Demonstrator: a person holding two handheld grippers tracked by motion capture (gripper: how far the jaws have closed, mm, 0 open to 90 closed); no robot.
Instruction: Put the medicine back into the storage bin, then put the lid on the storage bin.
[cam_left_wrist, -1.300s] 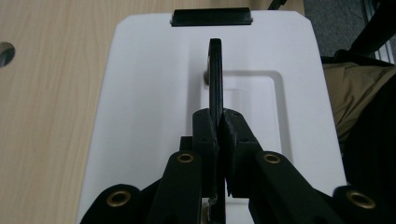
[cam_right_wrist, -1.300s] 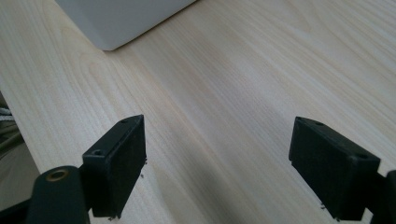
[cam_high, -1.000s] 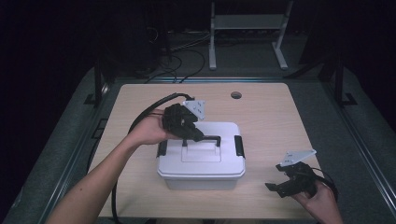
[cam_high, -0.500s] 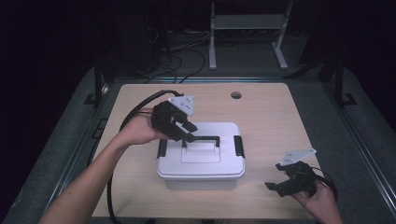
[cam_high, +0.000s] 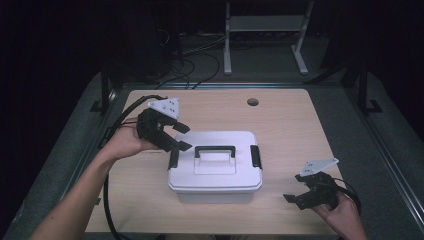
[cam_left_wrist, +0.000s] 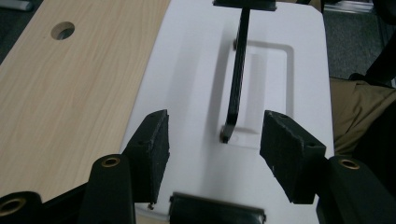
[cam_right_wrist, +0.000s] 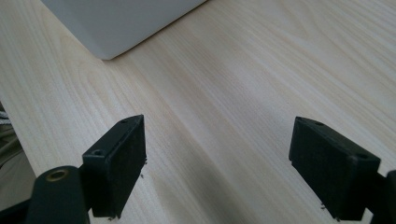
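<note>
Box (cam_high: 215, 167) at centre of tabletop (cam_high: 290, 125); left tool (cam_high: 179, 136) beside its left end, right tool (cam_high: 299, 196) near front right corner; hole (cam_high: 253, 102) behind.

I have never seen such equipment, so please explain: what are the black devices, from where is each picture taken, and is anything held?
A person holds two hand-held tools. The high view looks down on a wooden table with a white plastic box; its black handle stands up. The left gripper hovers at the box's left end, jaws open. The right gripper waits right of the box, jaws open. The other pictures come from cameras on each gripper. Nothing is held.
</note>
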